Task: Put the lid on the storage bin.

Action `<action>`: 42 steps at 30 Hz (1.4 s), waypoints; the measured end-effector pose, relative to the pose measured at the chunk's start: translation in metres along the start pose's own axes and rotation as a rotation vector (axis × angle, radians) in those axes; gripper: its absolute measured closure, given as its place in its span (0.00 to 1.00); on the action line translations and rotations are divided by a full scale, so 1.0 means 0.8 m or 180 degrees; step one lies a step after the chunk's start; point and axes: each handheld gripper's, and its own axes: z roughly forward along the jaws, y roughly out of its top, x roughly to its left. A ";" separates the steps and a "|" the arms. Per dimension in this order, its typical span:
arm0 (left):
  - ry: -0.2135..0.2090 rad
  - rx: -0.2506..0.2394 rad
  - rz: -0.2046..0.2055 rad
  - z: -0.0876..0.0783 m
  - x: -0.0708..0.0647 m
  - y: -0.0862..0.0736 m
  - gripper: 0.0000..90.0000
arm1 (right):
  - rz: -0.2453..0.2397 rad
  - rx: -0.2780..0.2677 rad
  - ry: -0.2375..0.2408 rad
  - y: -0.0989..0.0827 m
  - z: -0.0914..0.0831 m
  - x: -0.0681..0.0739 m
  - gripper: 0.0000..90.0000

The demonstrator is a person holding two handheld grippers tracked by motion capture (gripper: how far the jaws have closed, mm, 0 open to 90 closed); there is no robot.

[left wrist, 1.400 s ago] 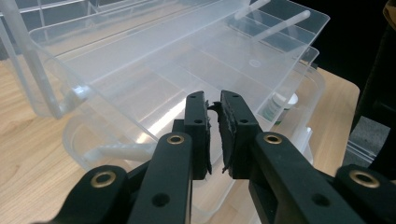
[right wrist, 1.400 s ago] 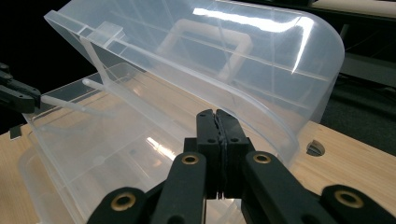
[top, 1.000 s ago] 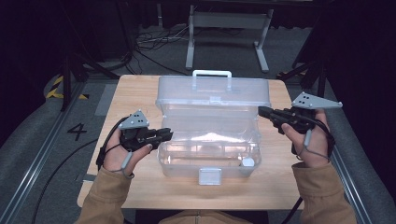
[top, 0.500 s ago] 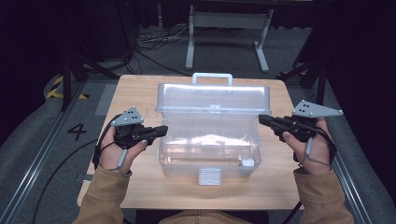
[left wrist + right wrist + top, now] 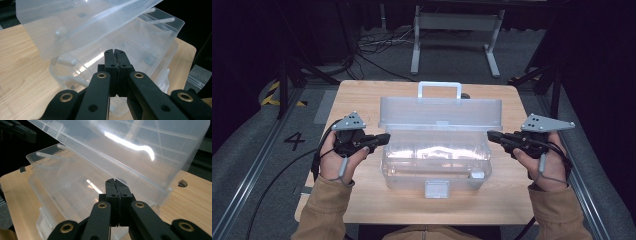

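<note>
A clear plastic toolbox stands in the middle of the wooden table. Its lid is half raised and leans forward over the body, with the handle behind and a latch at the front. My left gripper is shut with nothing in it, its tips at the box's left end just under the lid. My right gripper is also shut and empty, its tips at the right end below the lid. Whether either tip touches the plastic I cannot tell.
A round hole is cut in the tabletop near the box's far right corner. Behind the table, a metal stand and loose cables lie on the floor. Rails run along both sides of the table.
The lid has tipped further forward over the box. My right gripper has come down beside the box's end, and the left has drawn back slightly from the box.
</note>
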 end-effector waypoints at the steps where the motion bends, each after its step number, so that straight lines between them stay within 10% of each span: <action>1: 0.0003 0.0006 -0.0006 0.000 0.000 0.000 1.00 | 0.0005 0.0017 0.0004 0.000 0.000 0.001 1.00; 42: -0.0086 0.0741 -0.0068 0.004 -0.004 0.001 1.00 | 0.0087 0.0850 0.0059 -0.020 -0.001 0.003 1.00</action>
